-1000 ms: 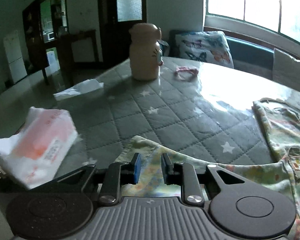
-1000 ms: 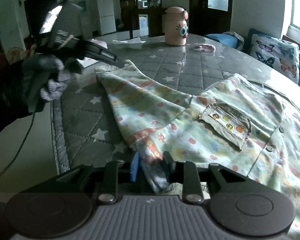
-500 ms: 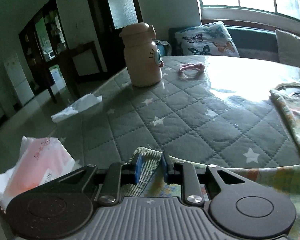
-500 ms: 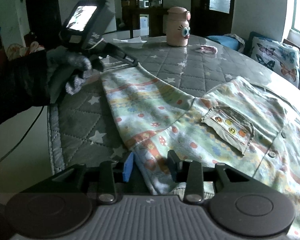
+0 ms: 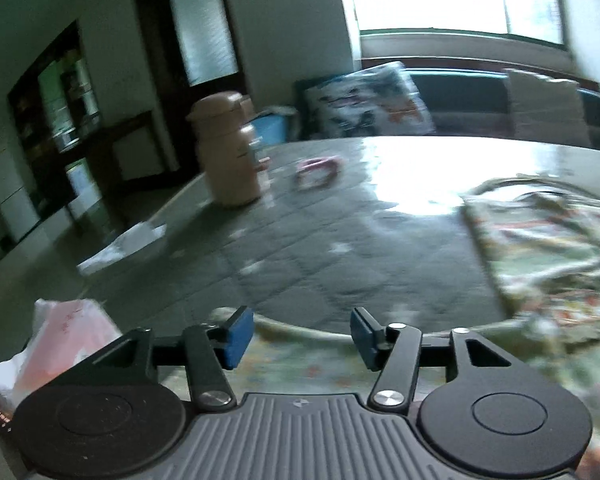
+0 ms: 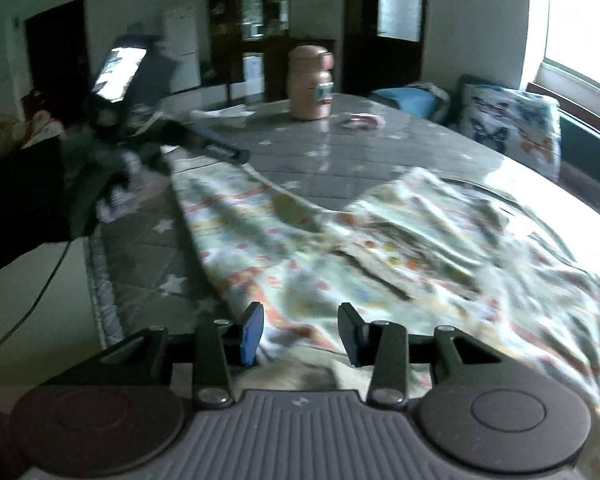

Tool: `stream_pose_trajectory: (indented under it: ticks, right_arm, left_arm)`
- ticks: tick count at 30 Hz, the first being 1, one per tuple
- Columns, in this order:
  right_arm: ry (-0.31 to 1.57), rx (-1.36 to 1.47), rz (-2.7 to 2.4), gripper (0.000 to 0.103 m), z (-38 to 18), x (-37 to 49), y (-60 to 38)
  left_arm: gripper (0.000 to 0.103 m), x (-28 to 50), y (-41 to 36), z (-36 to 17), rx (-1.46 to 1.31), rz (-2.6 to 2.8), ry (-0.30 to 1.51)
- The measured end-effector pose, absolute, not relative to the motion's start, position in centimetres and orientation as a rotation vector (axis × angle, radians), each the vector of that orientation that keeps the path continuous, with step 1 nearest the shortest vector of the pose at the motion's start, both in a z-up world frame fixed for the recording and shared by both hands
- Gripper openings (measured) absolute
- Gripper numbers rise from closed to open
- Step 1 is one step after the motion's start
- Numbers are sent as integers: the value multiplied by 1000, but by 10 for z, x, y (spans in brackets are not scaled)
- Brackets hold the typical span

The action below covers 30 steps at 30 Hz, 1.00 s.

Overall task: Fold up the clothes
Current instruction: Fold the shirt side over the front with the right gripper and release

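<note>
A pale green printed shirt (image 6: 380, 248) with a chest pocket lies spread on the grey quilted table (image 6: 340, 148). My right gripper (image 6: 298, 330) hangs open over the shirt's near hem, nothing between its blue pads. In the left wrist view my left gripper (image 5: 296, 334) is open above a sleeve end (image 5: 300, 356) of the same shirt (image 5: 548, 256), whose body lies to the right. The right wrist view also shows the left gripper (image 6: 220, 150), held in a gloved hand (image 6: 100, 176), at the sleeve's far end. Both views are blurred.
A peach cartoon-faced bottle (image 5: 230, 152) and a pink hair tie (image 5: 318, 168) sit far back on the table. A white tissue (image 5: 124, 246) and a pink-and-white packet (image 5: 66, 344) lie at the left. A butterfly cushion (image 6: 512, 128) rests on the bench beyond.
Both grippers were shut on the shirt, the left on the sleeve end and the right on the hem. Both have opened and let go, and the cloth has dropped.
</note>
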State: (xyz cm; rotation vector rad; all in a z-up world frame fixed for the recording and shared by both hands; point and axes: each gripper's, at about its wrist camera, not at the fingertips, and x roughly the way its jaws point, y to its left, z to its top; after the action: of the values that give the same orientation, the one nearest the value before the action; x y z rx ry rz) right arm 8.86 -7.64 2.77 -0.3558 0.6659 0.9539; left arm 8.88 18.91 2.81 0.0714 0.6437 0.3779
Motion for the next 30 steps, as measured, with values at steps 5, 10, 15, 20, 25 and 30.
stream_pose_trajectory:
  ticks: [5, 10, 15, 20, 25, 30]
  right_arm:
    - [688, -327, 874, 41, 26, 90, -106]
    - [727, -318, 833, 41, 19, 85, -127]
    - [726, -290, 832, 40, 17, 79, -132]
    - [720, -247, 815, 22, 16, 80, -136]
    - [713, -194, 796, 4, 16, 80, -142]
    - [707, -76, 764, 3, 26, 87, -162]
  left_arm:
    - [67, 84, 146, 29, 106, 247, 641]
    - [70, 81, 100, 22, 144, 116, 649]
    - [71, 70, 62, 8, 266, 33, 637]
    - [70, 57, 37, -3, 386, -18, 604]
    - [73, 47, 29, -5, 416, -60, 574]
    - [73, 39, 12, -13, 491, -82, 531]
